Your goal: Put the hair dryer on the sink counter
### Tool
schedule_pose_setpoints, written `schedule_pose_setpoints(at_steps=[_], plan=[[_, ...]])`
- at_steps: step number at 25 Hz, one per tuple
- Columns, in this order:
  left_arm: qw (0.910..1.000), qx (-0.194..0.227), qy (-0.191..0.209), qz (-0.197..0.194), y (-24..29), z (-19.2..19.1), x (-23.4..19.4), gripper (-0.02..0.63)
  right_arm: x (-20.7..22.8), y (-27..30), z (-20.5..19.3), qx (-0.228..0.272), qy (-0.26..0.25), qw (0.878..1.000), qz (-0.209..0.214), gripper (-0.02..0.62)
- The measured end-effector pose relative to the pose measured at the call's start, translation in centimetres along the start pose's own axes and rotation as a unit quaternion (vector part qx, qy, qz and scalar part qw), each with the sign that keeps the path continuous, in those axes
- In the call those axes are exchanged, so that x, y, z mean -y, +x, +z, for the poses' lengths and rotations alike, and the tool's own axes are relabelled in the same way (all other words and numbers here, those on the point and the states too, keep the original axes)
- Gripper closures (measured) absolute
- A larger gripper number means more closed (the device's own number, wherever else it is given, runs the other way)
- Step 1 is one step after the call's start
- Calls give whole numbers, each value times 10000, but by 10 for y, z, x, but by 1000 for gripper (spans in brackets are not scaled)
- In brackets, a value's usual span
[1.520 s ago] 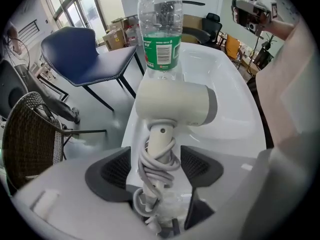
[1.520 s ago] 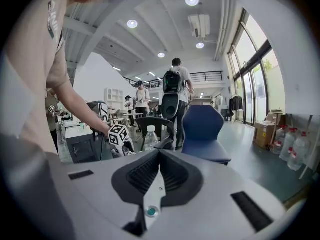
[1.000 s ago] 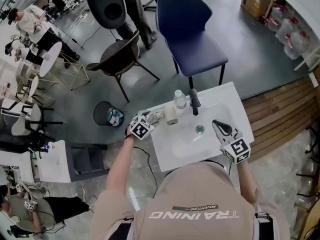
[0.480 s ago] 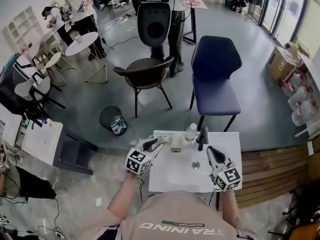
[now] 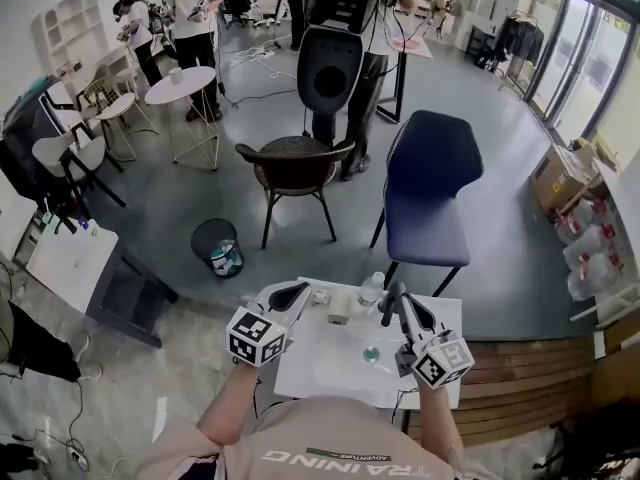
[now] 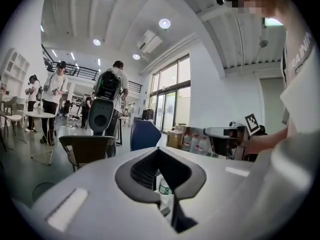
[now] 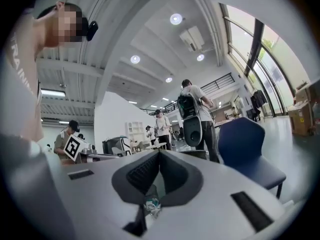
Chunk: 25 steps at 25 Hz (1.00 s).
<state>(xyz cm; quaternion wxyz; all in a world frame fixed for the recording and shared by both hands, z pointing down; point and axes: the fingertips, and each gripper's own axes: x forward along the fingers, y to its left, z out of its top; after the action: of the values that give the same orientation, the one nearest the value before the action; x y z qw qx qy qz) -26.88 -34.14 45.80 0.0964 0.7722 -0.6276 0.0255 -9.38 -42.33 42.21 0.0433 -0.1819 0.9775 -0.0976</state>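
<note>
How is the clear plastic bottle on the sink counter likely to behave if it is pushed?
The bottle stands upright, taller than wide, so a push near its cap would probably tip it, and its round body might then roll. It looks like thin clear plastic, so probably light and squashy; its fill I cannot tell.

Arms reach forward; left gripper [image 5: 294,291] is closed, right gripper [image 5: 408,313] apparently closed too.

Head view overhead; gripper views level, sharing blue chair [image 5: 428,183]
</note>
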Motion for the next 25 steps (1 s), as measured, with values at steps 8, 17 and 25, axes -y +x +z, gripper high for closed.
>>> schedule_pose_setpoints(at_steps=[8,17,25], plan=[[9979,370,132,522,10,46,12,598,5,4,42,307,-347,9986,-257,589],[9962,447,551,502,20,66,28,598,4,-2,53,389,-542,9973,-319,589],[9964,397,345,669,4,61,8,598,-15,3,42,99,-877,9958,-248,589]])
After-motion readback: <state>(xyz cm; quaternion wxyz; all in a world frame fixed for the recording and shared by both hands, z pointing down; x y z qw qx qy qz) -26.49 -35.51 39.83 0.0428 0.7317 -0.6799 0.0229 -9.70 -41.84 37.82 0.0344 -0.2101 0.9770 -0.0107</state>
